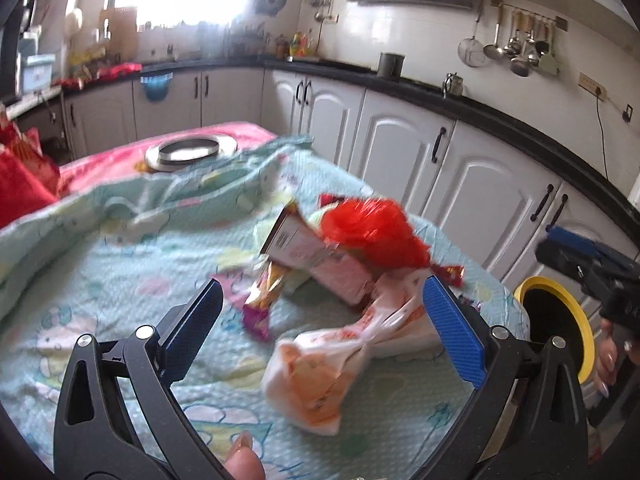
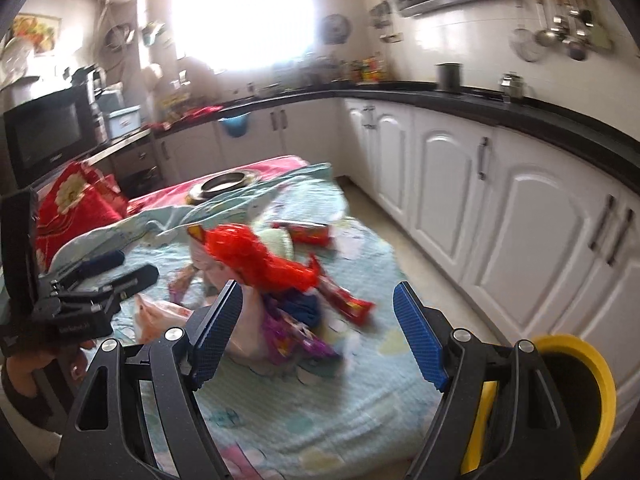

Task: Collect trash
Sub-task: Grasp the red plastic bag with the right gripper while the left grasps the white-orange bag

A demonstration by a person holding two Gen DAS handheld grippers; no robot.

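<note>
Left claw (image 1: 322, 322) open | red bag (image 1: 370, 232) atop trash | bin (image 1: 576, 320) beside

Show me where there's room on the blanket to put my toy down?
The left side of the blanket, between the trash pile and the red cushion, is bare. So is the near strip under the left tongs. The middle is crowded with wrappers.

red bag (image 1: 374, 228), yellow-rimmed bin (image 2: 588, 364)
</note>
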